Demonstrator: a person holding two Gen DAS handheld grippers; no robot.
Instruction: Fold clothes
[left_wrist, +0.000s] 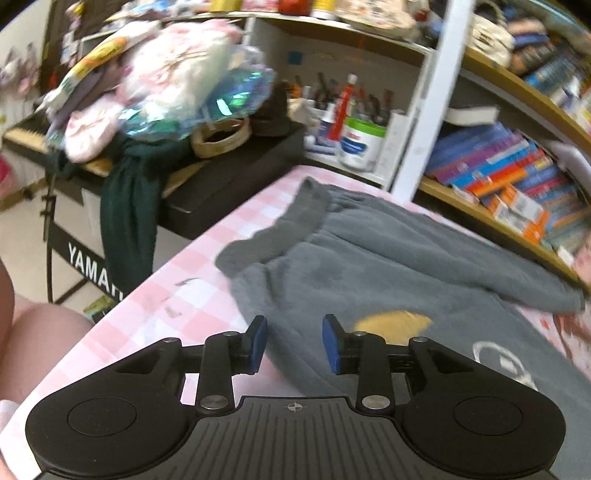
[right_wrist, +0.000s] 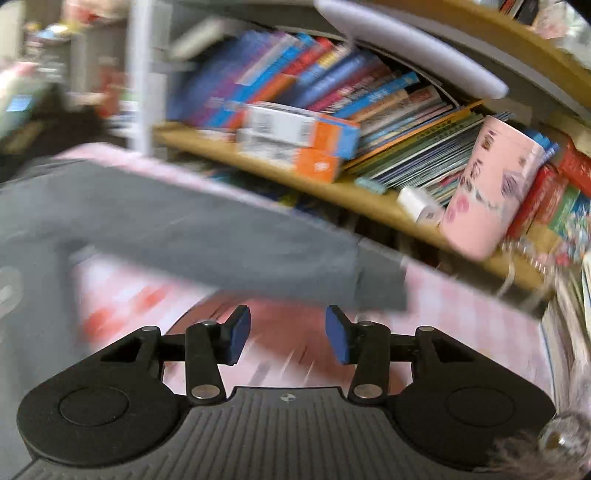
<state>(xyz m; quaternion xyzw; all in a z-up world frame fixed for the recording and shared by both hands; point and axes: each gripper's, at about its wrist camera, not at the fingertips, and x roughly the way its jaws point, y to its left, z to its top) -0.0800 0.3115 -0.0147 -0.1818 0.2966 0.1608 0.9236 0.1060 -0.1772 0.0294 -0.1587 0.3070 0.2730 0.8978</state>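
1. Grey sweatshirt (left_wrist: 369, 266): spread on the pink checked cloth (left_wrist: 177, 280), just ahead of both my tongs.
2. Left tongs (left_wrist: 294, 343): released, empty.
3. Right tongs (right_wrist: 288, 338): released, empty, near the sleeve (right_wrist: 376, 284).
4. Risk: a shallow pinch likely snags the cloth too.

Both wrist views down onto sweatshirt (left_wrist: 369, 258)

cluttered little room tbh. wooden shelves (left_wrist: 517, 218) crammed with colourful books (right_wrist: 295, 74) run along the far side, a white cubby (left_wrist: 369, 110) holds pens and bottles, and a black yamaha keyboard stand (left_wrist: 92, 266) is buried under bags and soft stuff. pale floor (left_wrist: 22, 229), pink checked tablecloth (left_wrist: 207, 258) up front
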